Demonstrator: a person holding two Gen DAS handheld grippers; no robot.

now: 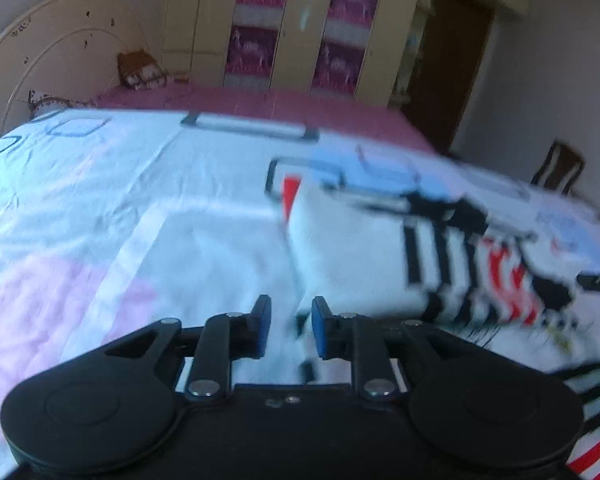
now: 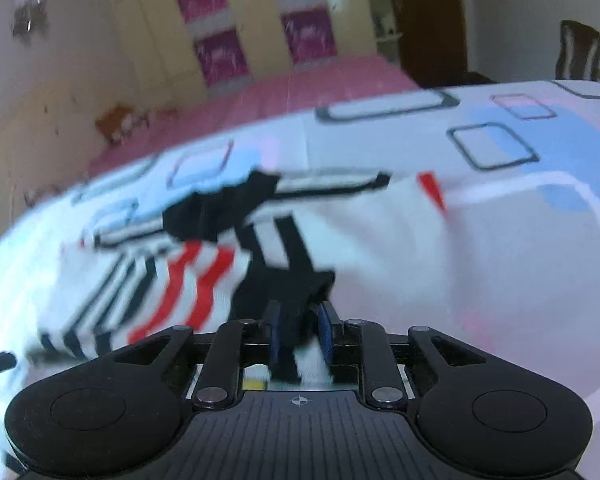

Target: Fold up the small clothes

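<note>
Surface: a bed covered by a white sheet (image 1: 100, 200) printed with pale blue and pink blocks and dark outlined rectangles. Beyond it lay a strip of pink bedding (image 1: 260, 100). The far wall carried a cream wardrobe (image 1: 304, 28) with magenta patterned panels, and a dark brown door (image 1: 452, 68) stood to its right. A wooden chair (image 2: 578, 54) stood at the right edge of the room.

The garment (image 1: 360, 248), white with black and red stripes, lay on the sheet in the right half of the left wrist view and across the centre of the right wrist view. Both frames were motion-blurred.

View differences: only the left wrist view showed the curved cream headboard (image 1: 60, 40) and a brown cushion (image 1: 140, 68) clearly. Only the right wrist view showed a dark object on the wall (image 2: 28, 20), too blurred to identify.

Left gripper (image 1: 290, 328): fingers slightly apart, with only the sheet visible between them; the garment's near edge lay just beside the right pad.

Right gripper (image 2: 300, 332): fingers narrowly apart, with a black-and-white fold of the garment running between them; whether the pads pressed on the cloth could not be read through the blur.

Orientation: the garment's long axis ran roughly left to right across both views. The plain white portion lay toward the left gripper, and the striped portion toward the right gripper.
</note>
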